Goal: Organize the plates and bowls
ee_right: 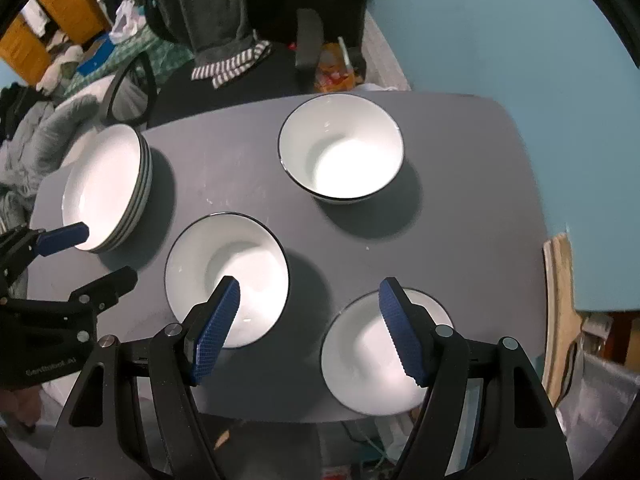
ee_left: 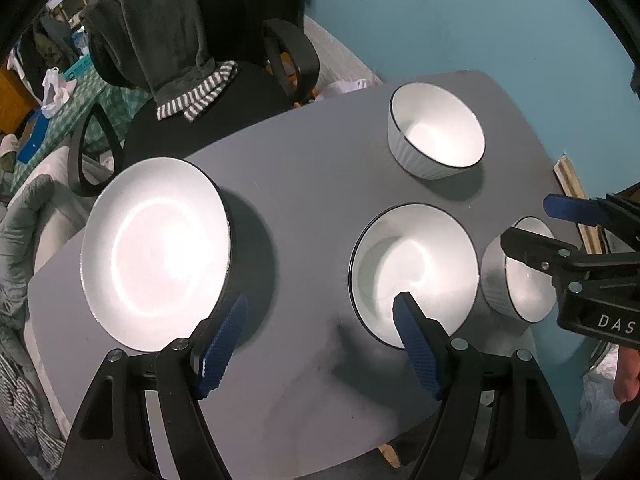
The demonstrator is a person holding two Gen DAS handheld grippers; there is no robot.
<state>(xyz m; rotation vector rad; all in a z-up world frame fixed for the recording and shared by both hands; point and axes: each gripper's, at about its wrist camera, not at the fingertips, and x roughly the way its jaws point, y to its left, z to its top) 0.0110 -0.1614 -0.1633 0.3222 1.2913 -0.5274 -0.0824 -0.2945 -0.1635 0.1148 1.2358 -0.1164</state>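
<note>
On the grey counter (ee_right: 224, 152) I see four sets of white dishes with thin dark rims. At the far left sits a stack of plates (ee_right: 105, 188); from the right wrist view I count about three edges in it. In the middle lies a shallow bowl (ee_right: 226, 276), well apart from the stack. At the far right stands a deep bowl (ee_right: 341, 148), upright and alone. At the near right sits another bowl (ee_right: 380, 352), close to the counter's near edge and just beside the shallow one without touching it.

My left gripper (ee_left: 320, 344) hangs above the counter, pointing steeply down, its blue-padded jaws spread wide with nothing between them. In its own view one pad lines up over the near edge of the stack of plates (ee_left: 156, 252) and the other over the near rim of the shallow bowl (ee_left: 414, 272); bare counter shows in the gap.

My right gripper (ee_right: 310, 332) also points steeply down, jaws spread and holding nothing. One pad overlaps the shallow bowl, the other the near right bowl; whether either touches, I cannot tell. From the left wrist view that gripper (ee_left: 532, 224) hovers over the near right bowl (ee_left: 516, 276).

Beyond the counter's far edge stands a black office chair (ee_right: 240, 80) with a grey towel (ee_right: 212, 8) draped over its back.
</note>
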